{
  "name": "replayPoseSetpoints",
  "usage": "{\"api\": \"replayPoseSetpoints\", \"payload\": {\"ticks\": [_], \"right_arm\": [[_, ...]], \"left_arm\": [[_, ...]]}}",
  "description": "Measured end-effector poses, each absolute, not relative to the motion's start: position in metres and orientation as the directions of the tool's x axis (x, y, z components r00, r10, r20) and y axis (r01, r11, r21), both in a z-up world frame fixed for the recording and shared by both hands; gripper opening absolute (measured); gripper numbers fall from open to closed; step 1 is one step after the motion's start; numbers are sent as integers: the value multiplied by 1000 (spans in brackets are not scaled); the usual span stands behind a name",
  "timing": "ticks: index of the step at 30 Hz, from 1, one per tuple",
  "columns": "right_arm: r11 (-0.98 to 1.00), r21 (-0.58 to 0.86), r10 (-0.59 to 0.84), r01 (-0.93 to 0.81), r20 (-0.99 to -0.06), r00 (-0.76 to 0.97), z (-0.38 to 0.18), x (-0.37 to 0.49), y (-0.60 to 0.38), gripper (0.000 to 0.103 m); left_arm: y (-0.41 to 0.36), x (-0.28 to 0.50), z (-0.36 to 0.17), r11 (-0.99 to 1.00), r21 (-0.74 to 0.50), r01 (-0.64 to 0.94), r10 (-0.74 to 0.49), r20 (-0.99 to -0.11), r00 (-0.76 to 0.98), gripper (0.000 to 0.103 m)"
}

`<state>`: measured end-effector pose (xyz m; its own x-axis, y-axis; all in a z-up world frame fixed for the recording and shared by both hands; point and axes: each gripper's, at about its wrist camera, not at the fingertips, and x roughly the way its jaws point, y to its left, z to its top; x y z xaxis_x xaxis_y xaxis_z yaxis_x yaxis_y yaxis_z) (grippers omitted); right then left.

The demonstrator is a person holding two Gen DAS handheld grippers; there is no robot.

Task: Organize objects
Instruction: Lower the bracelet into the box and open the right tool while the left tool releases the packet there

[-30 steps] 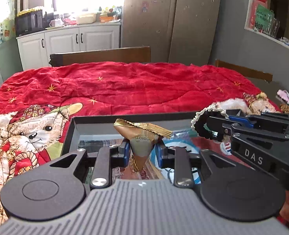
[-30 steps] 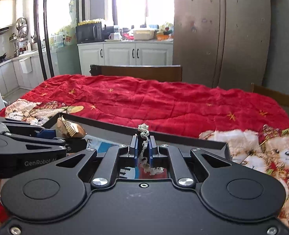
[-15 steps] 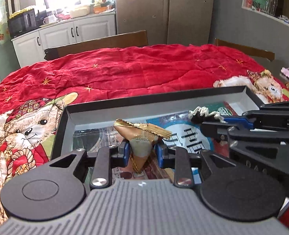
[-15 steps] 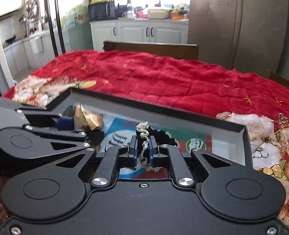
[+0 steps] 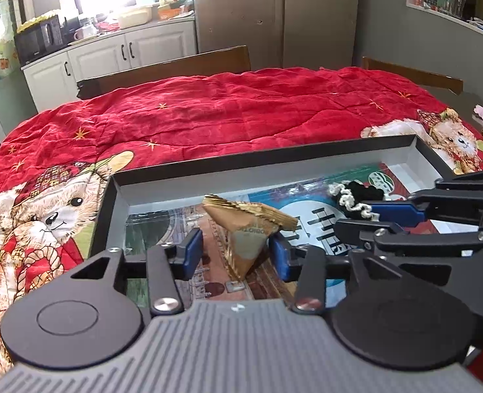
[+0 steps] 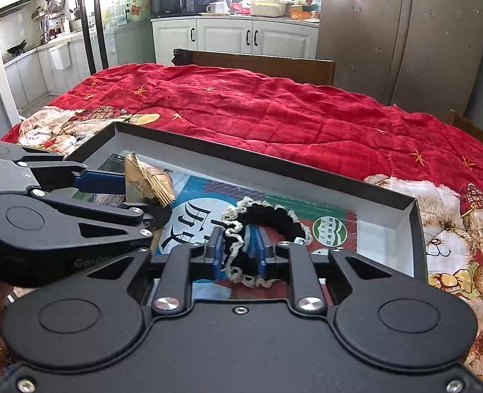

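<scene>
One tray [image 5: 274,155]; one gold wrapper [image 5: 248,226]; one black scrunchie [image 6: 267,219]; two chairs [image 5: 176,67].

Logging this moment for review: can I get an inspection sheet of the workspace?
Surface: red bear-print quilt.
Job's things: gold snack packet and black-and-cream scrunchie, both in the shallow black box.
Clutter: printed booklets lining the box.
Grippers: left hand-held gripper open around the packet; right hand-held gripper open around the scrunchie.
Cables: nothing seen.
Surroundings: wooden chair, white cabinets, microwave.
</scene>
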<state>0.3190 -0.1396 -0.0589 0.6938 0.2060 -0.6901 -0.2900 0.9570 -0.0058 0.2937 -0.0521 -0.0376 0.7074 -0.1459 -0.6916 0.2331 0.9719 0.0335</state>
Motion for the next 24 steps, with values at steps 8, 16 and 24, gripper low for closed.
{"api": "replayPoseSetpoints", "payload": {"ticks": [8,16,24], "right_arm": [[964,-1,203,-265,-640,741,-45,311,-148,45],[966,-19,196,-258,-597,778,-24,293,-151,50],[972,-11,185,-233,-573,798,-9,278,-163,50]], "left_arm": [[-44,293,-31,979,0,204,-150,-678,719,71],[-40,281,-14,978,-1,207,-160,-640,751,80],[-39,262,2,978,46,206,-137,-602,786,86]]}}
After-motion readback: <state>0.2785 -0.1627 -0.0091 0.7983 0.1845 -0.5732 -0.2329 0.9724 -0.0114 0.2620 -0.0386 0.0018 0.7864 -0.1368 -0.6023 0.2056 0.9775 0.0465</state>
